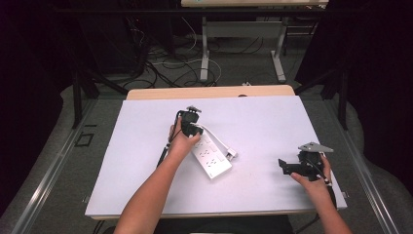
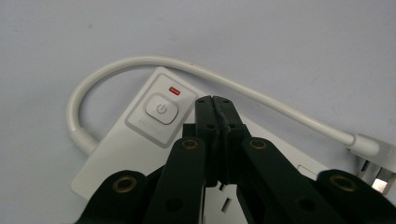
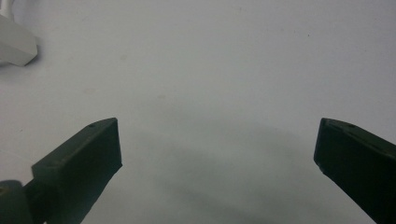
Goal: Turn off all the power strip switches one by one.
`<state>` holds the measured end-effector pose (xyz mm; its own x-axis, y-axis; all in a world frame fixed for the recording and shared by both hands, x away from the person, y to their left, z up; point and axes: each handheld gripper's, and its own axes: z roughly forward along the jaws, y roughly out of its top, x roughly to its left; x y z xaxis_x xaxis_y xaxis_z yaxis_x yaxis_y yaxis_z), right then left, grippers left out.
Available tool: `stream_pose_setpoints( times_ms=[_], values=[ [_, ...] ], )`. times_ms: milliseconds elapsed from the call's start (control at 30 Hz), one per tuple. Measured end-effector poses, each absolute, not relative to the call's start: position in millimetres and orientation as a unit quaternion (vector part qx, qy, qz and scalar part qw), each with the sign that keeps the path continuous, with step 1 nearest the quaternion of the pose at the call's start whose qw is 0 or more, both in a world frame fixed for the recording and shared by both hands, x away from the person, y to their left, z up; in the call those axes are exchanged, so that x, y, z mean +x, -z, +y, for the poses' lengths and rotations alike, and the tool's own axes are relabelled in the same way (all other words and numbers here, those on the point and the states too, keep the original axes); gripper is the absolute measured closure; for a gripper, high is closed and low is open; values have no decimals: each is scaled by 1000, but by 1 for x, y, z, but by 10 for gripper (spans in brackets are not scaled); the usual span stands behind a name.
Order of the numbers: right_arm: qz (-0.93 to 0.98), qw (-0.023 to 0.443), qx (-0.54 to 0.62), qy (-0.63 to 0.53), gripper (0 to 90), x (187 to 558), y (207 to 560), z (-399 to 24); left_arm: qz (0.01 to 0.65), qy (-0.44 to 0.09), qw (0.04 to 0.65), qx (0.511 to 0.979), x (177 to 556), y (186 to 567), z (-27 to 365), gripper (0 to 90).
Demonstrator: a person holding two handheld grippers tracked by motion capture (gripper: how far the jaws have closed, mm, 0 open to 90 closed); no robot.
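A white power strip [image 1: 210, 157] lies slantwise on the white table top [image 1: 263, 122], its white cable [image 1: 216, 137] looping round to a plug [image 1: 232, 154]. My left gripper [image 1: 191, 127] is over the strip's far end, pointing down. In the left gripper view its jaws are shut [image 2: 215, 106] with nothing between them, the tips beside the power button [image 2: 161, 110] and the red indicator [image 2: 174, 90]. My right gripper [image 1: 285, 167] rests low at the right of the table, open, its jaws wide apart [image 3: 217, 149] over bare table.
A corner of the power strip [image 3: 16, 44] shows far left in the right gripper view. Beyond the table's far edge are cables on the floor [image 1: 165, 68] and another table's legs [image 1: 205, 53]. Dark curtains stand at both sides.
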<state>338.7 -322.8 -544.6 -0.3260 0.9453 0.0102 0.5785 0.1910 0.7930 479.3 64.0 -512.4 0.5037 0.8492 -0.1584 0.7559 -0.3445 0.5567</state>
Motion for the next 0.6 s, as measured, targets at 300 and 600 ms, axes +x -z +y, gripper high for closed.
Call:
stream_pose_setpoints(
  times_ms=[300, 600],
  values=[
    [730, 253, 523, -360, 1, 339, 545, -323, 474, -67, 293, 828, 472, 514, 59, 900],
    [731, 253, 520, -361, 1, 339, 545, -322, 458, -61, 295, 836, 464, 511, 51, 900]
  ],
)
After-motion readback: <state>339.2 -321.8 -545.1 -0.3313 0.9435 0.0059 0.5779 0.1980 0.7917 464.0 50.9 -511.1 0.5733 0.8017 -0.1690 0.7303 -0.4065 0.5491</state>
